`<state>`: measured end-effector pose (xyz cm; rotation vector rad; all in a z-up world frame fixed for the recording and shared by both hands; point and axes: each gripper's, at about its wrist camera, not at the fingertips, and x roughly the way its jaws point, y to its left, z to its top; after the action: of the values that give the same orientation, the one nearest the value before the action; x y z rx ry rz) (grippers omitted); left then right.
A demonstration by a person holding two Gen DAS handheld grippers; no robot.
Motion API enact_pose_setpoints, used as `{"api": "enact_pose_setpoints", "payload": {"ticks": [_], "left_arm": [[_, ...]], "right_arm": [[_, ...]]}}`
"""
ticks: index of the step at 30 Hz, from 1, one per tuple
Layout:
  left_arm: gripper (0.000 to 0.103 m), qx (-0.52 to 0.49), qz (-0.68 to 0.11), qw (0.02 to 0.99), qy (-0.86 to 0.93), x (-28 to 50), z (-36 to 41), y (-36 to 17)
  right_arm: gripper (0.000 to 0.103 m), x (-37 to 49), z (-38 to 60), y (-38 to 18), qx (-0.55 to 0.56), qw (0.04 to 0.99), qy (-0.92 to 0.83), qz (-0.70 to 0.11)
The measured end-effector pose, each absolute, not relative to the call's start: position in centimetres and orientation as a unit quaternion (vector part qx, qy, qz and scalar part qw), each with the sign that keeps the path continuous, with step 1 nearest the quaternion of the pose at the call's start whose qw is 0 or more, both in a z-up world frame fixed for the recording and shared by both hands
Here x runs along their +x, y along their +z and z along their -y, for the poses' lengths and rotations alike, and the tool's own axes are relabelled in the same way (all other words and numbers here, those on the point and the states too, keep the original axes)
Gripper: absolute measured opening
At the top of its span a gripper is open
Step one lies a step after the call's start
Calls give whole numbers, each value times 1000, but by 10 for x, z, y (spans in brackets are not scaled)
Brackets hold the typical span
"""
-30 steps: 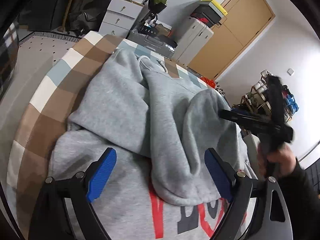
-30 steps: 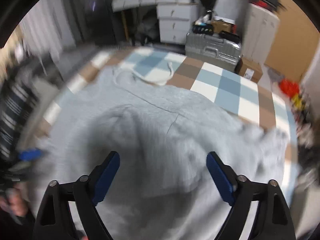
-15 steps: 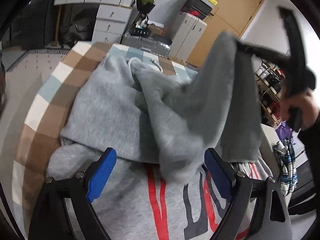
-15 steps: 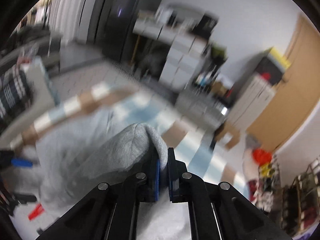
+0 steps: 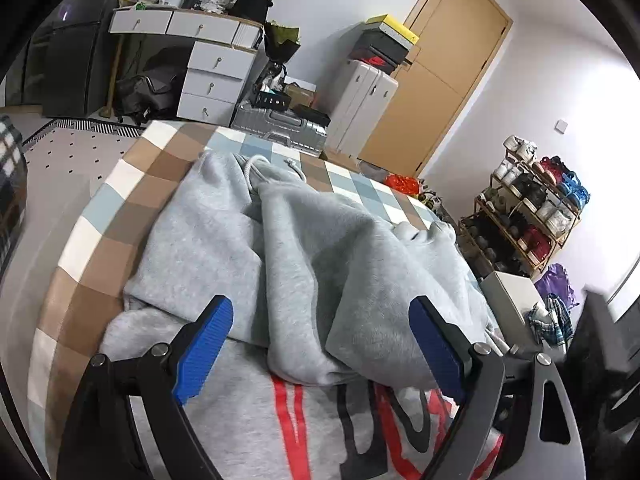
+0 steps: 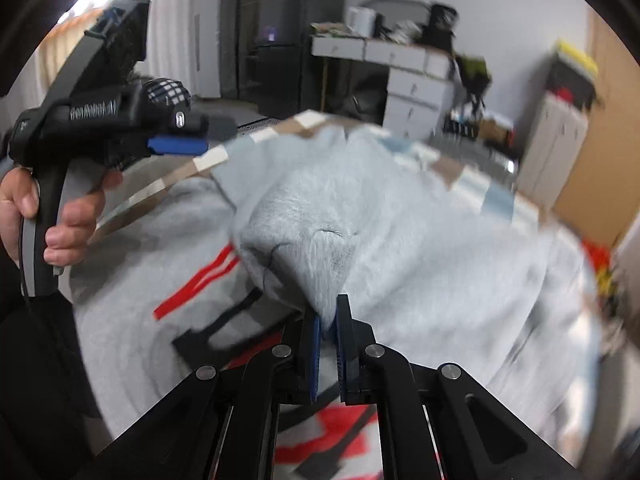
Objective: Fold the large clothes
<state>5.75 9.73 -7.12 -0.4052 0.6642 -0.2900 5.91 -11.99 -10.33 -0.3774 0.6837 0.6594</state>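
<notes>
Hoodie (image 5: 288, 248) sleeve now folded across | right tool (image 6: 329, 322) newly clamped on it | left tool (image 5: 320, 344) still wide, empty

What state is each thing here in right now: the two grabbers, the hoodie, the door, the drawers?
Left gripper: open, holding nothing.
Right gripper: shut on a fold of hoodie.
Hoodie: on the checked cover, sleeves folded over its front.
Door: closed.
Drawers: closed.
</notes>
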Motion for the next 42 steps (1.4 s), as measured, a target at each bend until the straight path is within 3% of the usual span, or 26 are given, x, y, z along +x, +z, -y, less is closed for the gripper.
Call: {"api": "enact_pose_setpoints", "payload": {"ticks": [4, 7, 9, 11, 16, 20, 26, 31, 32, 33, 35, 36, 37, 38, 40, 42], "left_arm": [[87, -184, -357, 903, -155, 65, -81, -78], [87, -180, -364, 898, -167, 69, -71, -71], [87, -178, -365, 896, -179, 71, -67, -58], [87, -165, -359, 893, -216, 77, -55, -35], [87, -93, -382, 885, -249, 115, -11, -9], [87, -71, -469, 854, -215, 146, 8, -45], [87, -134, -496, 843, -157, 137, -31, -99], [83, -181, -480, 838, -188, 133, -51, -102], [77, -186, -473, 838, -198, 131, -51, -100], [61, -190, -469, 838, -206, 130, -51, -96], [46, -191, -458, 841, -215, 127, -51, -92], [29, -190, -450, 844, -221, 127, -49, -90], [18, -187, -446, 846, -224, 125, -50, -90], [17, -189, -441, 849, -222, 125, -51, -89], [13, -203, -437, 845, -232, 127, -50, -91], [12, -227, -437, 840, -231, 130, -54, -92]], "right_arm": [[14, 71, 140, -123, -101, 867, 305, -382], [27, 77, 152, -127, -51, 861, 307, -403], [58, 73, 161, -125, -1, 848, 333, -412], [70, 66, 168, -123, 34, 838, 357, -412], [70, 57, 189, -115, 73, 845, 343, -405], [75, 57, 214, -105, 114, 854, 334, -382], [75, 66, 242, -103, 165, 854, 315, -380], [76, 90, 247, -106, 256, 830, 315, -383], [76, 95, 247, -105, 272, 825, 312, -384], [76, 104, 247, -105, 292, 819, 308, -386], [76, 120, 245, -106, 311, 808, 307, -395], [75, 130, 241, -108, 314, 803, 301, -407], [75, 136, 237, -112, 314, 802, 291, -416], [76, 142, 233, -115, 314, 801, 278, -426], [67, 149, 225, -117, 311, 802, 272, -431], [18, 153, 216, -110, 276, 824, 249, -428]]}}
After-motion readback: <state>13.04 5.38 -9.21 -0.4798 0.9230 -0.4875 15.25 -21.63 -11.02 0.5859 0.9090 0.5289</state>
